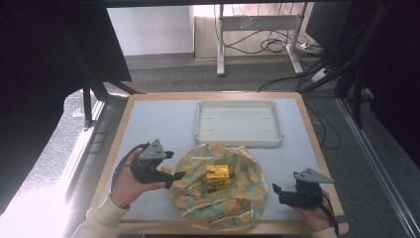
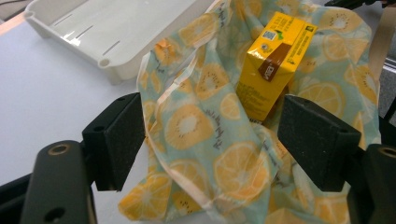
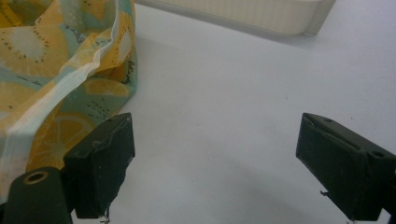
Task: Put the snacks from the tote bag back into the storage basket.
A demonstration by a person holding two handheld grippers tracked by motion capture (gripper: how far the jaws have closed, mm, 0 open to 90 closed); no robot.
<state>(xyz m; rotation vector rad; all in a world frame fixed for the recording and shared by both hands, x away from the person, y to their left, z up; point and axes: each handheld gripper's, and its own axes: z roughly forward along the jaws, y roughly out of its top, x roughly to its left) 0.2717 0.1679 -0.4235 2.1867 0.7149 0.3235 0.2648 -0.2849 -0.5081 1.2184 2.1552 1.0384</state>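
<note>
A thin cloth printed with orange slices on pale blue-green [image 1: 218,191] is lying crumpled at the middle of the worktop's [image 1: 163,119] near edge, and a small yellow drink carton [image 1: 217,177] is standing upright on its middle. The left claw [image 1: 174,173] is hovering released at the cloth's left rim, its jaws standing wide with a fold of cloth between them, not pinched. The right claw [image 1: 275,192] is resting released near the worktop's near right corner, just beside the cloth's right rim. A shallow white plastic tray [image 1: 239,140] is sitting toward the far edge.
</note>
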